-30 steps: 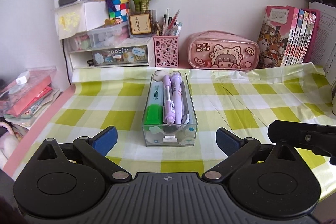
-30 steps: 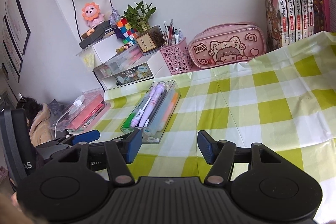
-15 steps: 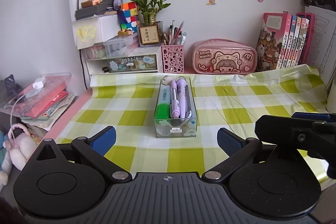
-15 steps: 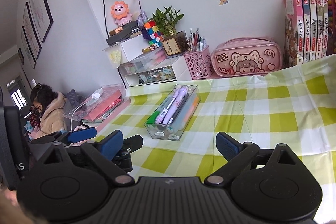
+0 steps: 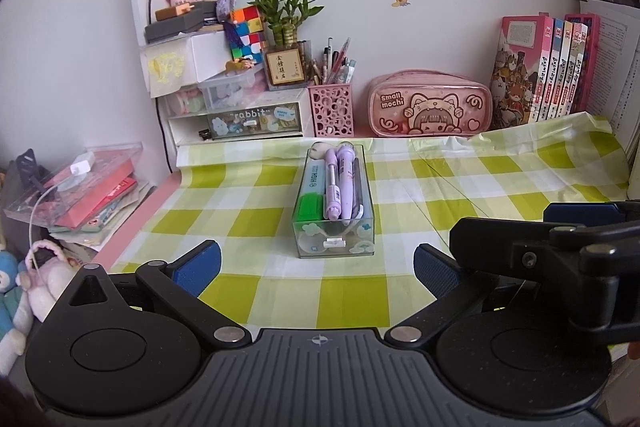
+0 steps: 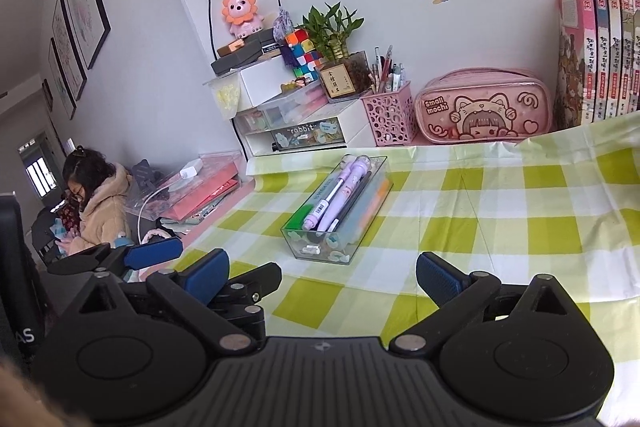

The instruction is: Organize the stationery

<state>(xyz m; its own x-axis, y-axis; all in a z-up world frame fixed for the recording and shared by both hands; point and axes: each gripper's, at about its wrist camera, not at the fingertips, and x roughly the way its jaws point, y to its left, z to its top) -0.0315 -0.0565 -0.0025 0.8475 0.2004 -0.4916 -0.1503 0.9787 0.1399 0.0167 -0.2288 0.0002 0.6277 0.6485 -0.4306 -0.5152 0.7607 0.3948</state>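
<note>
Now both my tongs, left (image 5: 316,263) and right (image 6: 322,273), gape empty; the box (image 5: 334,213) at twelve o'clock is light, so a nudge could tip its pens (image 5: 338,187).

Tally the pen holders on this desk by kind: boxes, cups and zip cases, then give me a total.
Clear plastic box of pens on the checked cloth: 1
Pink perforated pen cup by the wall: 1
Pink zipped pencil case: 1
Total: 3
</note>
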